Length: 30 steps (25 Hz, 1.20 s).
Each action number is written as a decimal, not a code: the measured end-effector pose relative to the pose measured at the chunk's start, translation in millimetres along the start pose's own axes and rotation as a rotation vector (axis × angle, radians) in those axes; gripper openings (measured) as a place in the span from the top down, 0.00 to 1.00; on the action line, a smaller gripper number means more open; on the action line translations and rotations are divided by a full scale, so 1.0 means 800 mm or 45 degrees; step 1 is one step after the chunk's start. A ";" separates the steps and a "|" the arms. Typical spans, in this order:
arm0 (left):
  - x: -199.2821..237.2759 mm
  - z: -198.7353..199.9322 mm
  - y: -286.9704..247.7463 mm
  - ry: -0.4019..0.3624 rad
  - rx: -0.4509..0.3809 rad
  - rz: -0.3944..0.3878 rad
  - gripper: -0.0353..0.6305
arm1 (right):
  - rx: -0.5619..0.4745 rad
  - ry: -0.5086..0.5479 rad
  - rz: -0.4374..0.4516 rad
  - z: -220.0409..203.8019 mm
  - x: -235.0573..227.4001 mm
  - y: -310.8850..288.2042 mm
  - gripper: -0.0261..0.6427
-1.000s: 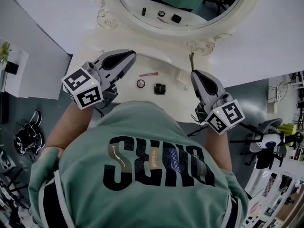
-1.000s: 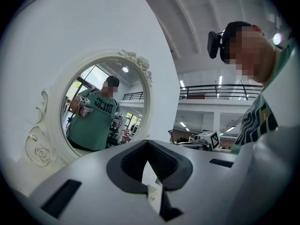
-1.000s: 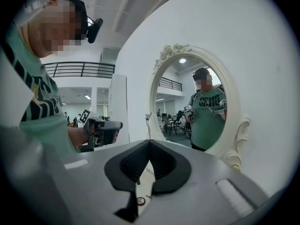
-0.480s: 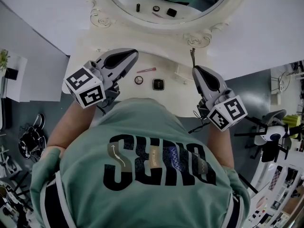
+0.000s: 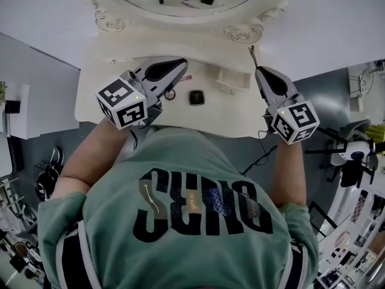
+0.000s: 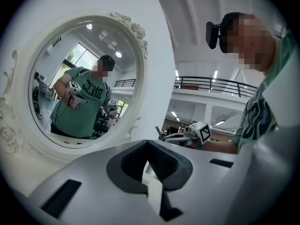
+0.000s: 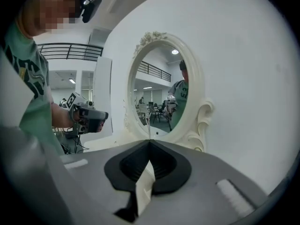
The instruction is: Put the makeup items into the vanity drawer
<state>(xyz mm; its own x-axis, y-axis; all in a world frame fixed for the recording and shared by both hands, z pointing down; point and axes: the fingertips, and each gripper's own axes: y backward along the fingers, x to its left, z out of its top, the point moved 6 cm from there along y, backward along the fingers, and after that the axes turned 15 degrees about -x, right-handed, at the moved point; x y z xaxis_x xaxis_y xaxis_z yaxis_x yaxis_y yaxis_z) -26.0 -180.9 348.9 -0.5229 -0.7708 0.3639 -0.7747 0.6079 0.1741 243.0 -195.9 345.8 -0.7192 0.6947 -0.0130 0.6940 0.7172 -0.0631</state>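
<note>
Vanity table, white, fills the far part of the head view, with an oval mirror in a carved frame along its far edge. The left gripper is held over the table's left half and the right gripper over its right edge. Each has its jaws together with nothing between them. A small white drawer with a knob sits on the tabletop just left of the right gripper's tip.

The makeup items lie on the table between the two grippers, all nearer the left one. A black square compact lies right of the left gripper and clear of it. A small round case sits just beside that gripper's right flank. A pink pencil shows only one end, the rest hidden under the gripper's tip.
</note>
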 end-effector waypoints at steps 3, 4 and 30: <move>0.006 -0.037 -0.033 0.038 0.050 -0.021 0.95 | 0.109 -0.002 -0.029 -0.044 -0.032 0.004 0.95; 0.008 -0.051 -0.044 0.048 0.068 -0.026 0.95 | 0.152 0.000 -0.034 -0.062 -0.040 0.006 0.95; 0.016 -0.215 -0.123 0.178 0.201 -0.052 0.95 | 0.863 0.263 0.200 -0.303 -0.079 -0.022 0.94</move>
<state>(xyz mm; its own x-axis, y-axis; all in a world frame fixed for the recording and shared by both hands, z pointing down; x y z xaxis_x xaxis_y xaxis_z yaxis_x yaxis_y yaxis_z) 104.6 -217.5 493.9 -0.4442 -0.7533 0.4850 -0.8460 0.5309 0.0499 284.6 -239.1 589.3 -0.5450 0.8310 0.1116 0.5668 0.4632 -0.6813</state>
